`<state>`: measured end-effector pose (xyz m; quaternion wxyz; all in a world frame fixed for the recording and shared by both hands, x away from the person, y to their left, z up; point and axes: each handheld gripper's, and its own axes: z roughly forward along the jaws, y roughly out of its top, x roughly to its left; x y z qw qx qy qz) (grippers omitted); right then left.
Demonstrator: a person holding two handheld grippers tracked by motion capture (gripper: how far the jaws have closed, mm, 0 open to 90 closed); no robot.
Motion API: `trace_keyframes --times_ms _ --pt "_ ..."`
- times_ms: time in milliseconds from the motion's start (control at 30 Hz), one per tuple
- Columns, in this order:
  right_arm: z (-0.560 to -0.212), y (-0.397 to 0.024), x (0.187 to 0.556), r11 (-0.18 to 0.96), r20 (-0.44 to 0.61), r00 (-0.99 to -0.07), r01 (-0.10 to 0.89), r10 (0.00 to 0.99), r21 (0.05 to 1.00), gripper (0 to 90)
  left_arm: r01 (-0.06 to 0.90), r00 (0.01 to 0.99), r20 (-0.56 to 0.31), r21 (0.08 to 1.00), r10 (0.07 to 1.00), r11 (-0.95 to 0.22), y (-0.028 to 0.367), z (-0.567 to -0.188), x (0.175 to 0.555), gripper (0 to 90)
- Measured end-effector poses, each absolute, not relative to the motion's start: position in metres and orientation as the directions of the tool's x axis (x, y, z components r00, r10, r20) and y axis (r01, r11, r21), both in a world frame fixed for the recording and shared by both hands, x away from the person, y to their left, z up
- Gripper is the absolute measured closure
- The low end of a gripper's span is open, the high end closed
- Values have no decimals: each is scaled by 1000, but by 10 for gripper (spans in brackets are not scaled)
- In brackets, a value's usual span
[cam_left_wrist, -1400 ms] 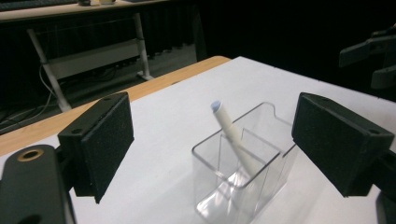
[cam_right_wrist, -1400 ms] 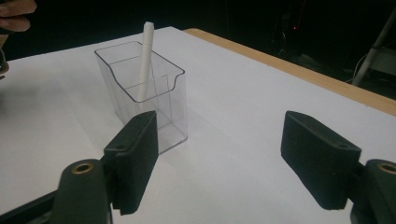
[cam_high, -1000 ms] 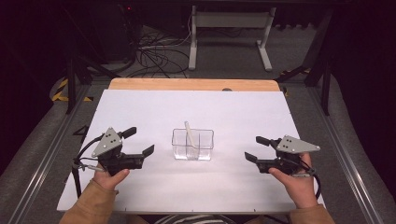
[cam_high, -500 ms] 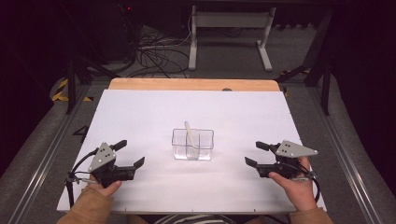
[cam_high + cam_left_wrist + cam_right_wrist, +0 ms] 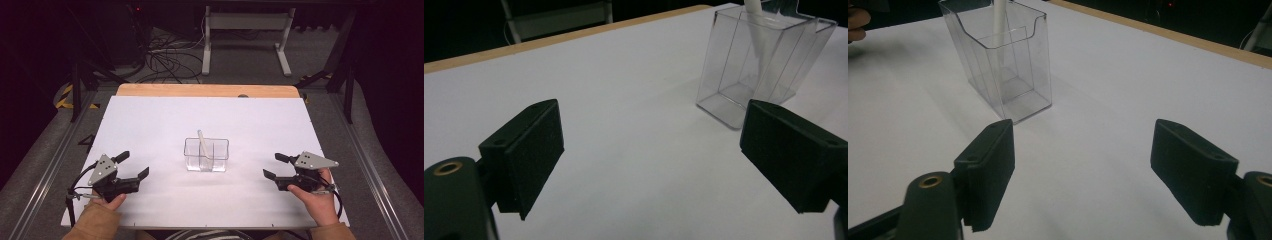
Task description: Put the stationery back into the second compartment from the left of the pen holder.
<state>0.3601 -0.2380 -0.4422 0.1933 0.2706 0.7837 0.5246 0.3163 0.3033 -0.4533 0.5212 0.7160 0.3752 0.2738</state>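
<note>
Since a second ago my left gripper point(image 5: 134, 165) has drawn back toward me. Both it and my right gripper point(image 5: 274, 165) stand spread wide, holding nothing; the clear box point(image 5: 206, 155) with its white stick point(image 5: 202, 141) sits between them, well apart.

The table point(image 5: 150, 125) is covered in plain white, with a bare light-wood strip along its far edge. The clear plastic holder point(image 5: 206, 155) is colourless and transparent; a white stick point(image 5: 201, 139) is seen inside it. The left gripper point(image 5: 131, 169) and right gripper point(image 5: 273, 166) are black, each topped by a grey three-cornered plate; brass-coloured fittings are noted near the jaws. Tan sleeves point(image 5: 95, 225) are worn. Yellow-and-black hazard striping point(image 5: 64, 96) is marked on the grey floor.
</note>
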Motion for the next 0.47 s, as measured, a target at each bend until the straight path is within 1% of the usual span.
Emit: trace_keyframes --times_ms 267,467 --pt "-443 -239 360 305 -18 -777 226 630 925 262 251 555 10 951 832 -179 304 -453 316 116" --pt "-442 -239 361 303 -14 -774 232 633 924 261 251 547 0 954 837 -165 306 -452 316 115"
